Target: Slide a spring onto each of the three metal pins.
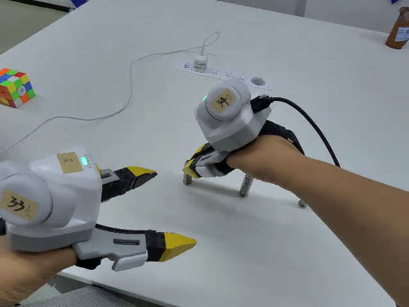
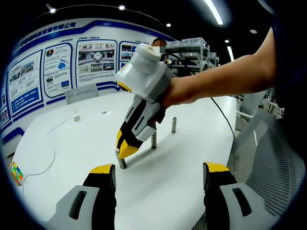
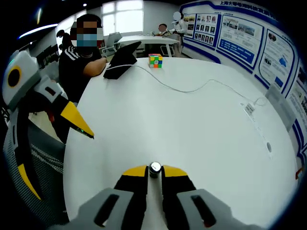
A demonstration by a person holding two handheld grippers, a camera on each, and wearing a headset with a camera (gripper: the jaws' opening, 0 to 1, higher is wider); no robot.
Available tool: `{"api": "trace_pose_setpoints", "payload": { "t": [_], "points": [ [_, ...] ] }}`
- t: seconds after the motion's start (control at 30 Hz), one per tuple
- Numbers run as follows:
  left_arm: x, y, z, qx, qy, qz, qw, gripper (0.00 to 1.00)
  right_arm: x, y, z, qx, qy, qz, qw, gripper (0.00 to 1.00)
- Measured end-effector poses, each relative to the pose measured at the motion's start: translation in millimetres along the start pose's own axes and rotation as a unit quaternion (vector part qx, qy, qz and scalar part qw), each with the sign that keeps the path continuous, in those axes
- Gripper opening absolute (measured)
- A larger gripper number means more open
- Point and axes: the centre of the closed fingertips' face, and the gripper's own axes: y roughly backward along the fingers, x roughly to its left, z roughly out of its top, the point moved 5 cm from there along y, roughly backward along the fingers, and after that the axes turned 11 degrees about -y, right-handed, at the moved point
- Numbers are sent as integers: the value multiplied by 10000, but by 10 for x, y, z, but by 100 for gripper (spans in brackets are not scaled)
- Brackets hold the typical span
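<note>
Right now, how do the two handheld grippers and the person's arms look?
Both the left gripper and the right gripper have rounded light grey housings, black jaws with pointed yellow tips, and a tan sticker with handwritten digits. A green light glows on the left one. A black cable leaves the right one. The forearms are bare of sleeves.

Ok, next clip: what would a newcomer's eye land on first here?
First the right gripper, at the centre of the head view, with its yellow-tipped jaws closed on a spring-wrapped pin. Next comes the left gripper in the lower left, jaws wide open and holding nothing. The bright colour cube at the far left of the white table also catches the eye.
</note>
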Motion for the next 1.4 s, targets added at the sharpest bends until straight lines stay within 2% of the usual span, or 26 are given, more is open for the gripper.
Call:
{"api": "trace_pose_setpoints", "payload": {
  "t": [0.27, 0.53, 0.77, 0.93, 1.4],
  "points": [
    [1, -11, -3, 12, -5, -4, 10000, 76, -8, 113, 17, -128, 74, -49, 9999, 18],
    [39, 3, 27, 7, -39, 36, 10000, 77, -13, 386, 50, -457, 120, -136, 9988, 22],
    [67, 21, 41, 12, -59, 72, 10000, 77, -52, 666, -70, -665, 117, -296, 9973, 24],
    [57, 14, 41, 33, -90, 34, 9999, 78, -173, 809, -171, -810, 44, -478, 9956, 24],
    [75, -26, 89, 21, -126, -21, 9999, 78, -260, 1454, -516, -1366, -349, -922, 9857, 27]
  ]
}}
